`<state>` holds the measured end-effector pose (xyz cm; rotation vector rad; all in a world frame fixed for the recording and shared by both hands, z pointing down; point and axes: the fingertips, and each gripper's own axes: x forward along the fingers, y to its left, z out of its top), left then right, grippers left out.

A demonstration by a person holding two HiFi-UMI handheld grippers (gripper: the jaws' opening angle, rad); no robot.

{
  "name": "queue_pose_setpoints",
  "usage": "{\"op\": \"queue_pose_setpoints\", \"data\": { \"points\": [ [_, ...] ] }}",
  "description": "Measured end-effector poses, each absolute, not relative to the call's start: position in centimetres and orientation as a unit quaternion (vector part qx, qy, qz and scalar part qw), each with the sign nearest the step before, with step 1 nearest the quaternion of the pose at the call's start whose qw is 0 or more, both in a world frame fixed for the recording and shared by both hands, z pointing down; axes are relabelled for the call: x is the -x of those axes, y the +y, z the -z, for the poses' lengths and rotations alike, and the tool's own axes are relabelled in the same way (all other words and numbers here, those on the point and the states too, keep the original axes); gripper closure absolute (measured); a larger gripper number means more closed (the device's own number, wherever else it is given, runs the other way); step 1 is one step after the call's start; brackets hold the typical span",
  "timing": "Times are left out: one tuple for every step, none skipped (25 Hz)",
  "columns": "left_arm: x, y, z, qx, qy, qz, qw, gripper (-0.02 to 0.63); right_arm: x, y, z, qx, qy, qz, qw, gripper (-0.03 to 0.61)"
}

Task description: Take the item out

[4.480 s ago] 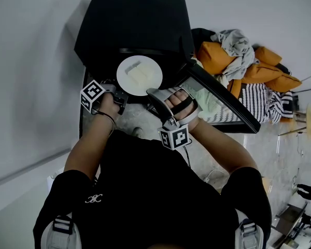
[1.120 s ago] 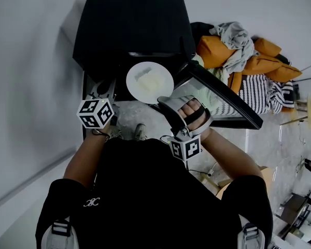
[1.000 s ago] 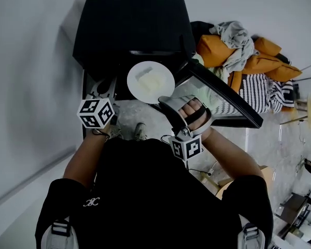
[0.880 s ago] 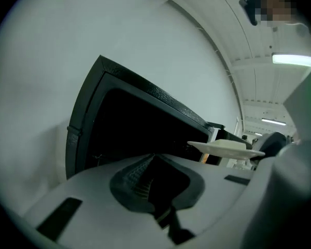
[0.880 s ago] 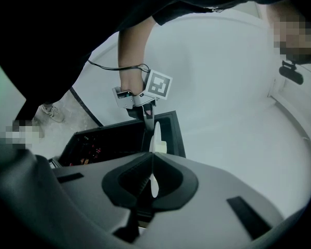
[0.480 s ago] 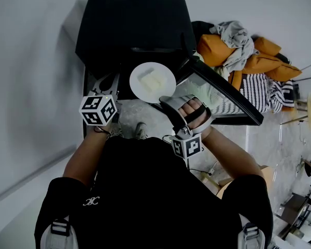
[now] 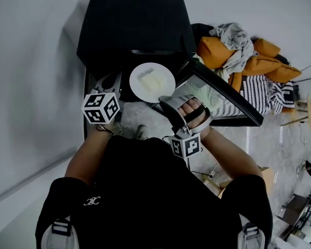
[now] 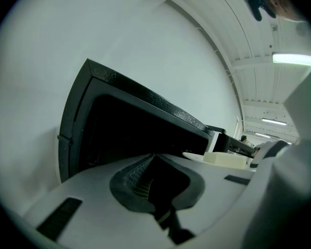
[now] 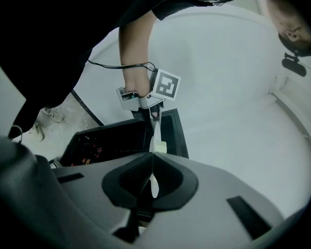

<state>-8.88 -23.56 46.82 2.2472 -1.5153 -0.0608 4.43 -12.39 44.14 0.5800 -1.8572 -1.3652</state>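
Since the right tongs [image 9: 152, 162] are clenched on the near rim of the round white plate [image 7: 145, 94], it rides level, evidently so the pale rectangular block [image 7: 151, 80] cannot slide. The plate hangs at the black box-shaped oven's [image 7: 132, 25] mouth. The left tongs [image 8: 154, 160] are clenched empty alongside, clear of the plate.

This is probably a workroom or test studio rather than a home kitchen. A black microwave oven [image 7: 132, 27] with its door [image 7: 223, 95] swung open stands against a bare white wall [image 7: 31, 61], above a pale stone-patterned floor [image 7: 280, 144]. Beside it lies a heap of orange cushions and clothes [image 7: 243, 56]. The left gripper view shows a high panelled ceiling [image 8: 233, 35] with strip lights [image 8: 294, 59].
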Motion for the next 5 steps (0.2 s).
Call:
{"op": "queue_pose_setpoints", "data": {
  "points": [
    [8.93, -23.58, -46.87, -0.808, -0.547, 0.023, 0.217, 0.606, -4.45, -12.47, -44.12, -0.226, -0.725, 0.533, 0.373, 0.561],
    [8.99, -23.6, -46.92, -0.807, -0.548, 0.024, 0.219, 0.606, -4.48, -12.58, -44.09, -0.226, -0.724, 0.534, 0.373, 0.561],
    [9.05, -23.62, -46.97, -0.806, -0.548, 0.024, 0.22, 0.606, -4.5, -12.7, -44.05, -0.227, -0.724, 0.534, 0.373, 0.561],
    [9.11, -23.65, -47.01, -0.806, -0.549, 0.024, 0.221, 0.606, -4.51, -12.83, -44.01, -0.227, -0.724, 0.535, 0.373, 0.561],
    [9.18, -23.68, -47.05, -0.805, -0.55, 0.024, 0.222, 0.606, -4.52, -12.97, -43.97, -0.227, -0.723, 0.535, 0.373, 0.561]
  ]
}}
